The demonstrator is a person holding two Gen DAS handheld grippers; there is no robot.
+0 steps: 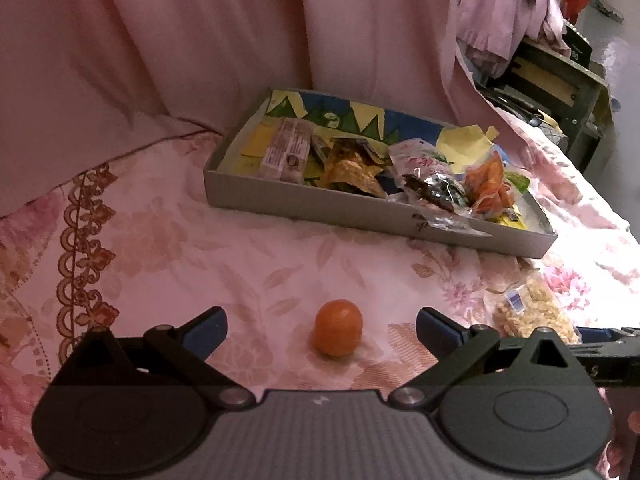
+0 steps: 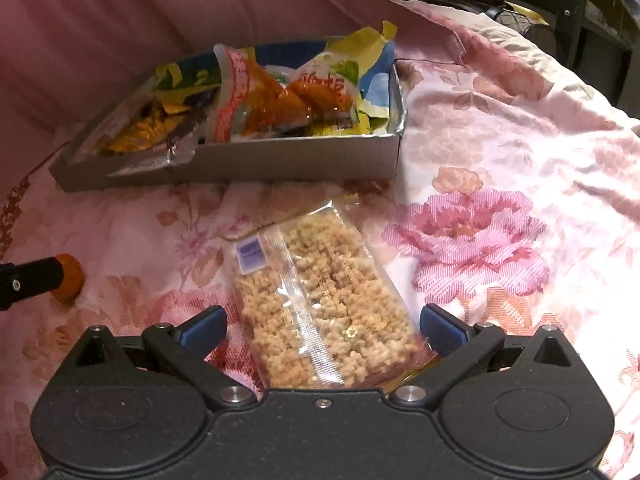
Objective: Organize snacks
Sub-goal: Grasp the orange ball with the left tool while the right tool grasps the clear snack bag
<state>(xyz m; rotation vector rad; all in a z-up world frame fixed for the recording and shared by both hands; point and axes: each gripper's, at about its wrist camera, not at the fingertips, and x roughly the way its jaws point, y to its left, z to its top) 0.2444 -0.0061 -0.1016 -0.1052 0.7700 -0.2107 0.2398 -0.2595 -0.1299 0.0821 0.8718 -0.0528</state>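
My right claw (image 2: 322,330) hides the near end of the rice bar (image 2: 316,300), which lies between its wide-open, empty fingers, touching neither that I can tell. The wrappers heaped in the box (image 2: 280,160) ahead are a jumble, hard to tell apart. My left claw (image 1: 322,326) gapes just as wide, empty, the orange sweet (image 1: 338,327) lying loose between its tips. All rests on a pink floral bedspread (image 2: 480,240), pink cloth behind, dark shelves (image 1: 560,92) far right

Dim, pink-tinted indoor light, soft focus, perhaps overexposed at right, fisheye-bent edges.
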